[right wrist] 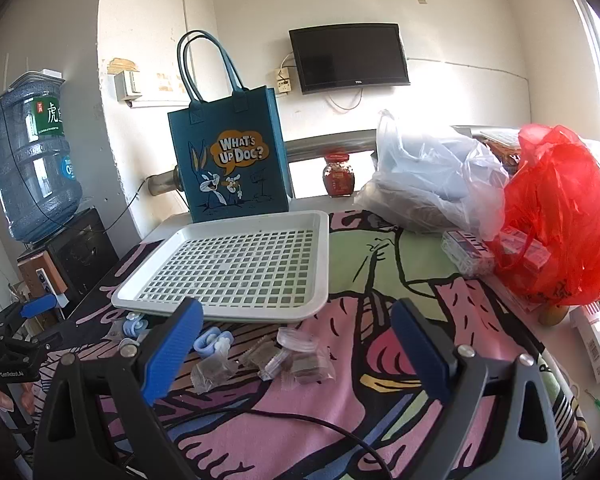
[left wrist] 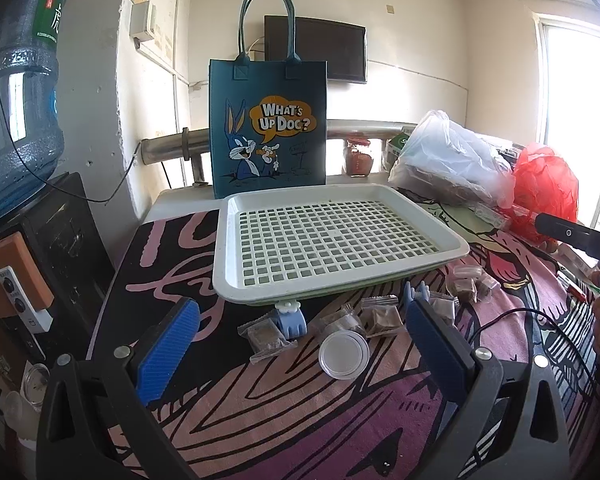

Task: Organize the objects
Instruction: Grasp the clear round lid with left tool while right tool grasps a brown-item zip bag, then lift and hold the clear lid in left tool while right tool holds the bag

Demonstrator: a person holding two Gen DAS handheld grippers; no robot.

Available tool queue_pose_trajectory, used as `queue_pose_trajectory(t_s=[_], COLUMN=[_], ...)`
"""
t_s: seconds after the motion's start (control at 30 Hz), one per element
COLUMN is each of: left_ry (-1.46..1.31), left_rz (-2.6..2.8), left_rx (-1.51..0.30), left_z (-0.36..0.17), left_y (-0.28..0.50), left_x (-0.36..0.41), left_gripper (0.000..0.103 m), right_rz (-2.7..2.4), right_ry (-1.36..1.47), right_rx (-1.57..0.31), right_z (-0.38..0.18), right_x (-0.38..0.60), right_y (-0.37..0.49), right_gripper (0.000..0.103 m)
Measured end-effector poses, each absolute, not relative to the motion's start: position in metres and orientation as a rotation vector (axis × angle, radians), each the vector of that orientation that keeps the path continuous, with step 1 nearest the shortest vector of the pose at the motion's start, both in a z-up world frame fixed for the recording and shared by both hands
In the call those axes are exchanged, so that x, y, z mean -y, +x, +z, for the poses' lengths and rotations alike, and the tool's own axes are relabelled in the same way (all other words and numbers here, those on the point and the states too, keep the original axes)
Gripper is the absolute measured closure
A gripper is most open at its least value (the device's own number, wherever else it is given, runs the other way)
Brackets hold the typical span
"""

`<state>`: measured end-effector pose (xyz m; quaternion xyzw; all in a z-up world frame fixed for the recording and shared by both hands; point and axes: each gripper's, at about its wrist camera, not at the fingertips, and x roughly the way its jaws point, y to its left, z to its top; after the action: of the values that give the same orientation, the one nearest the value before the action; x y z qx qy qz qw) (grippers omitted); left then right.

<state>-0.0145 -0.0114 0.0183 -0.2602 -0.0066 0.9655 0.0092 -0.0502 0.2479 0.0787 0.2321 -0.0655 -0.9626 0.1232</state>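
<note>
Progress reads as near zero: the white slotted tray (left wrist: 340, 236) sits bare, nothing in it, and we judge it the likely destination, though the blue tote bag (left wrist: 268, 120) standing upright just behind it could serve as well. All loose items lie on the printed cloth of the worktop (left wrist: 260, 412), in front of the tray's near edge: several clear-wrapped brown snack packets (left wrist: 266, 338), a round clear lid (left wrist: 344, 354) lying flat among them, and pale blue clips (left wrist: 290, 320), one tucked against the tray's front rim. The right wrist view shows the same cluster, with the packets and blue clips beside a small clear container (right wrist: 296, 340). The left gripper (left wrist: 300, 332) hovers above this cluster with its fingers spread wide and holding nothing; the right gripper (right wrist: 296, 332) is likewise spread and empty, aimed at the packets. We judge every item is left to sort. Legible writing: the tote reads "WHAT'S UP DOC?" in an orange speech bubble beside a cartoon rabbit; the water jug (right wrist: 32, 160) carries a green label with a Chinese character we read as 虎, the rest cut off. The wall-mounted screen (right wrist: 348, 58) bears a logo too small to read. The red-lidded jar (right wrist: 338, 176) has a label, illegible.
</note>
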Motion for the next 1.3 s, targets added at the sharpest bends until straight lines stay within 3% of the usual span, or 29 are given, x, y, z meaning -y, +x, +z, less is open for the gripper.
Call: queue_pose_trajectory(t_s=[0.13, 0.33, 0.47, 0.57, 0.67, 0.77, 0.83, 0.87, 0.93, 1.3], left_ry=[-0.823, -1.037, -1.061, -1.111, -1.188, -1.246, -1.278, -1.293, -1.275, -1.02], left_rz=[3.005, 2.896, 2.886, 2.846, 2.792, 2.766, 2.731, 2.711, 2.716, 2.819], left_rx=[0.025, 0.003, -0.001, -0.03, 0.005, 0.044, 0.075, 0.091, 0.097, 0.033], left_z=[0.011, -0.017, -0.019, -0.024, -0.031, -0.04, -0.044, -0.046, -0.046, -0.009], left_y=[-0.022, -0.041, -0.044, -0.049, -0.059, -0.066, -0.07, -0.071, -0.069, -0.043], left_x=[0.007, -0.001, -0.005, -0.011, -0.011, -0.009, -0.007, -0.005, -0.005, -0.002], left_gripper=[0.0, 0.0, 0.0, 0.004, 0.019, 0.032, 0.06, 0.063, 0.063, 0.063], right_rz=[-2.804, -2.805, -2.737, -2.683, -2.658, -2.634, -2.611, -2.619, -2.605, -2.608], right_ry=[0.704, 0.901, 1.095, 1.2, 1.231, 1.264, 1.277, 1.265, 1.249, 1.013], right_rx=[0.2, -0.065, -0.117, -0.112, -0.13, -0.145, -0.149, -0.176, -0.183, -0.141], right_z=[0.074, 0.055, 0.031, 0.014, 0.006, 0.002, -0.002, -0.001, 0.001, 0.039], right_x=[-0.248, -0.226, -0.223, -0.223, -0.221, -0.218, -0.216, -0.215, -0.212, -0.191], right_y=[-0.054, -0.073, -0.091, -0.1, -0.102, -0.105, -0.106, -0.104, -0.101, -0.068], right_gripper=[0.006, 0.007, 0.031, 0.037, 0.039, 0.05, 0.054, 0.061, 0.075, 0.077])
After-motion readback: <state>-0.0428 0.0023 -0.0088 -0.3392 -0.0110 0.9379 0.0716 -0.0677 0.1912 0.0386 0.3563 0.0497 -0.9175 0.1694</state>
